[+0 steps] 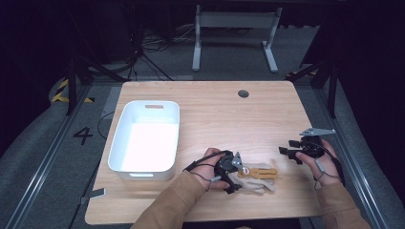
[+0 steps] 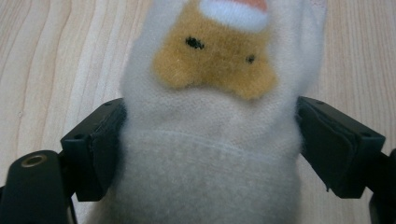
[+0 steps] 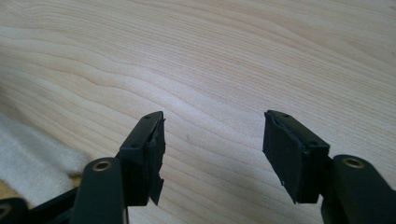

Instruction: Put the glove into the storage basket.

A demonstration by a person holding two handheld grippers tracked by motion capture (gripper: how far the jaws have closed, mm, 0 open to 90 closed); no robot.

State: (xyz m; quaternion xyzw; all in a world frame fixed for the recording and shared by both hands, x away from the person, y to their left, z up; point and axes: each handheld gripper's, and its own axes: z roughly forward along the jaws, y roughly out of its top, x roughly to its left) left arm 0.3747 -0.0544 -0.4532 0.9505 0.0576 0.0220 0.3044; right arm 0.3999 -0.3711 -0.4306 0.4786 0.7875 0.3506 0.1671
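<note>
**Bright worktop, dark room**

From the high view, light falls from above onto the worktop [image 1: 267,114], while the floor beyond its far edge sinks into near black. The white bin [image 1: 144,140] glares, its inside washed out. In the left gripper view the fuzzy sock [image 2: 210,116] is soft and blurred at close range. The right gripper view shows crisp wood grain, with faint shadow under its claw [image 3: 212,154].

Left hand-held gripper [image 1: 234,177] jaws spread, right hand-held gripper [image 1: 290,153] jaws apart
</note>
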